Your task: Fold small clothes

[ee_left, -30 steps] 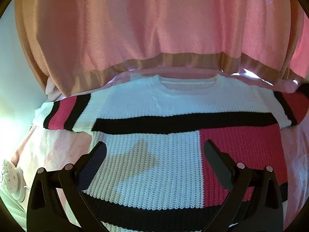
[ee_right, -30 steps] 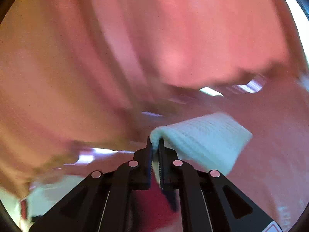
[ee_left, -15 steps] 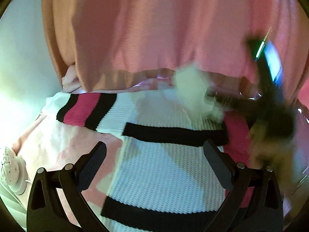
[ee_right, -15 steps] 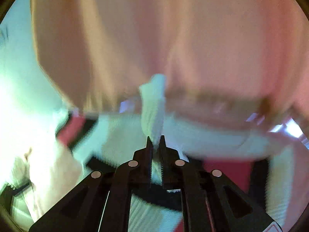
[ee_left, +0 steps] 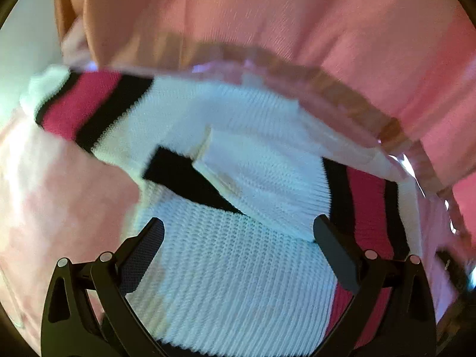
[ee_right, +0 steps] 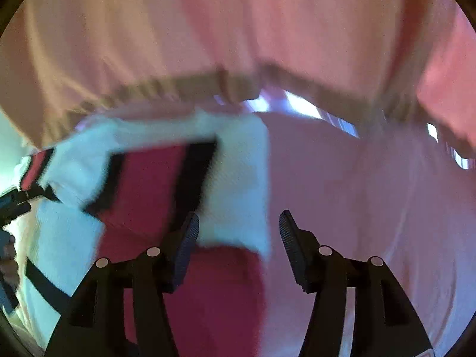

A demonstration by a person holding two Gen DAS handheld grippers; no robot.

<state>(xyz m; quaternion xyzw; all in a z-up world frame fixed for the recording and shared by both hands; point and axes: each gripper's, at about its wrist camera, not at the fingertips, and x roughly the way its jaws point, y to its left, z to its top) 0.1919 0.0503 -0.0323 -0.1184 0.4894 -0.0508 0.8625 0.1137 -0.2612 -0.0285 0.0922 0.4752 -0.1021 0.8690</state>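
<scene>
The small knit sweater, white with black and red bands, lies spread on a pink cloth and fills the middle and lower part of the left wrist view. Its one sleeve now lies folded in over the chest, running from the right edge of the frame toward the centre, its white cuff end near the black chest band. The other sleeve, striped red and black, is not yet folded and stretches toward the upper left of that frame, long axis slanting up and left.

The left gripper hangs above the sweater's body with its jaws wide apart and nothing between them; the unfolded sleeve lies up and left of its fingers, so this hand looks the nearer one for the next fold. The right gripper has just been opening; its jaws stand apart, with the white cuff just beyond them and no pad pressing on it.

The right wrist view shows the released cuff and bare pink cloth on the frame's right, but not the far sleeve clearly. The left view shows both sleeves. A person's pink garment fills the top of both views
</scene>
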